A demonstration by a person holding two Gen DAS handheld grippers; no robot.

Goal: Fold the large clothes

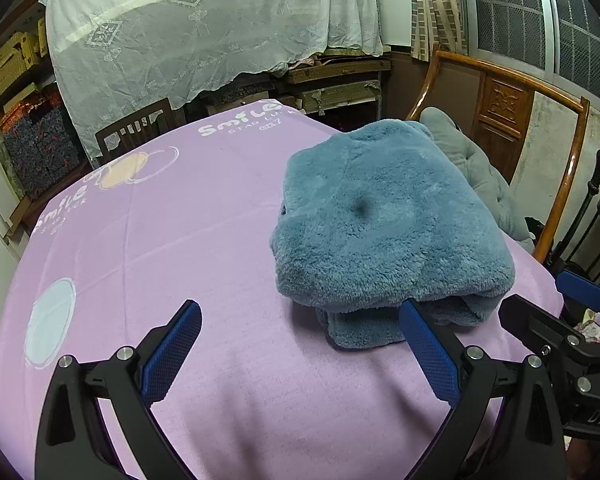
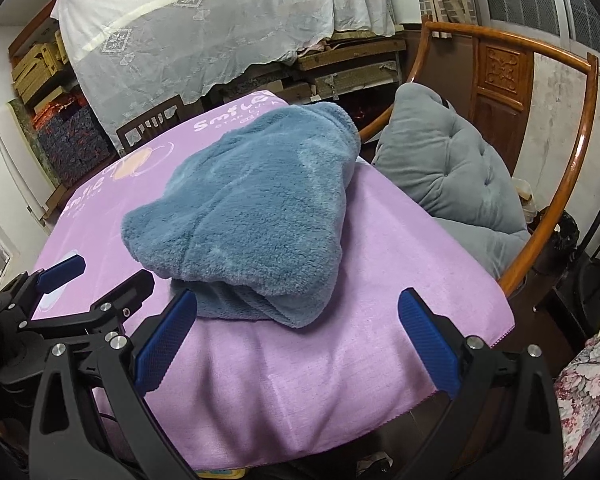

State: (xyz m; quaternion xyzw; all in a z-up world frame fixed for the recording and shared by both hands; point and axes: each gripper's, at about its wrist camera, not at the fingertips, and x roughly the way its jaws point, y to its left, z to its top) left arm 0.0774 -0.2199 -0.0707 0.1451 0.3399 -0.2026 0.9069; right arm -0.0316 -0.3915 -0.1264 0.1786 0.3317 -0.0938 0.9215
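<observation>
Two grippers in frame, both with jaws spread wide and nothing between the blue ribbed pads. Left gripper (image 1: 300, 332) hangs over bare pink-purple tablecloth (image 1: 172, 248), near edge of table; its right-hand pad (image 1: 428, 352) overlaps the near lower edge of the garment in view, contact can't be confirmed. Right gripper (image 2: 296, 328) sits further right, just short of the same bundle; it also shows at the right edge of the left wrist view, jaws apart there too.

Fluffy blue-teal fleece garment (image 1: 380, 220) is folded into a compact thick bundle, several layers stacked, lying on the right half of the table, near the right edge. Folded layers show at the near end (image 2: 260, 300). Dark spot on top surface in left view.

Tablecloth has white "Smile" print and pale round shapes; near-right corner of the cloth hangs over the table corner.

Beside the table on the right: curved-back wooden armchair (image 2: 580, 128) with carved panel, holding a grey tufted cushion (image 2: 452, 160). Behind: white lace cloth (image 1: 188, 28) draped over stacked shelves, dark slatted chair back (image 1: 136, 128) at the far table edge. Floral fabric (image 2: 588, 384) at lower right.
</observation>
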